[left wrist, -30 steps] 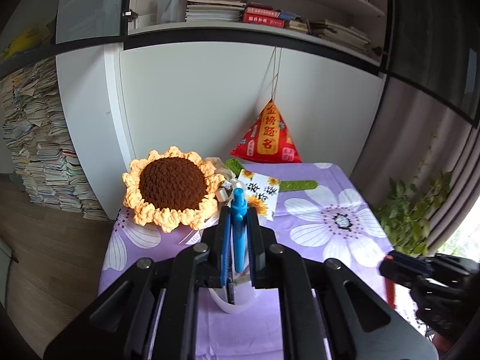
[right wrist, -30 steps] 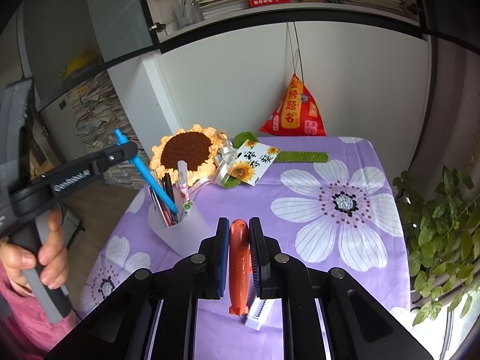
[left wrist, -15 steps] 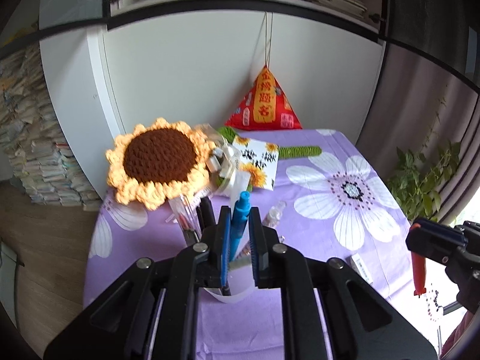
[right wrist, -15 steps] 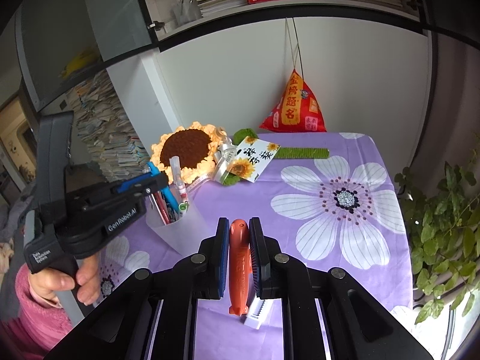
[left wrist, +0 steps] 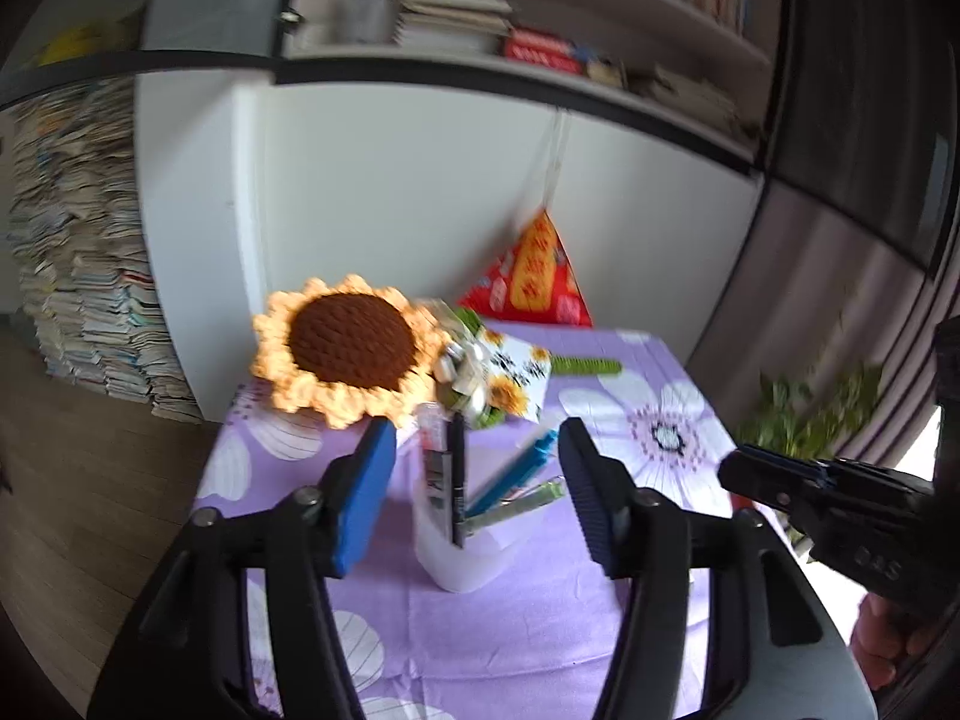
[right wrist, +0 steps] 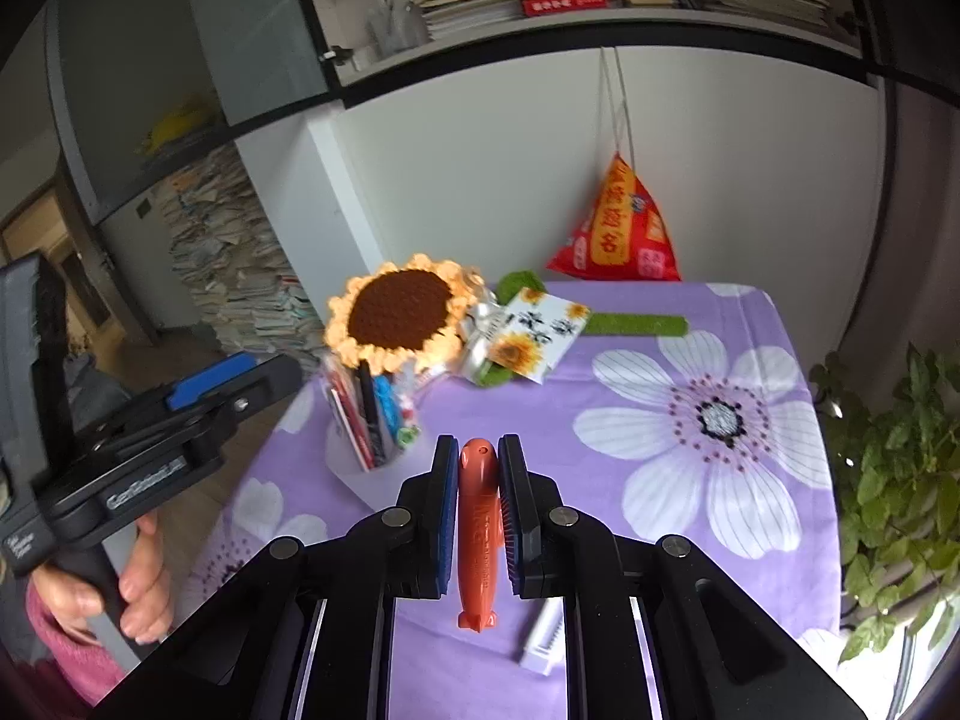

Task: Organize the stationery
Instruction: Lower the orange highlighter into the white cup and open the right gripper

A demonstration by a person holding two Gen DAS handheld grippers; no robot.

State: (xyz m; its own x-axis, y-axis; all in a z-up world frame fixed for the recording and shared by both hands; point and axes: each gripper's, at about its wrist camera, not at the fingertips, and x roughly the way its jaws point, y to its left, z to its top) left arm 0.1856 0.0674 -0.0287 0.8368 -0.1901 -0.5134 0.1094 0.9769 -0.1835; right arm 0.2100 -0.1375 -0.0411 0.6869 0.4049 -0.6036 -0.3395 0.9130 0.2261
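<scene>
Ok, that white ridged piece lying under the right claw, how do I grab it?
From straight above with the open left claw, pinching the white piece across its narrow width, mid-length: it lies flat on the tablecloth, long and slim, its far end hidden by the right claw.

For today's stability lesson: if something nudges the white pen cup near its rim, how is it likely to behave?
The pen cup looks like thin translucent plastic, so probably light. Its pens, including the blue pen, lean out to one side above the rim, so it may tip that way. On the tablecloth it might slide only a little.
</scene>
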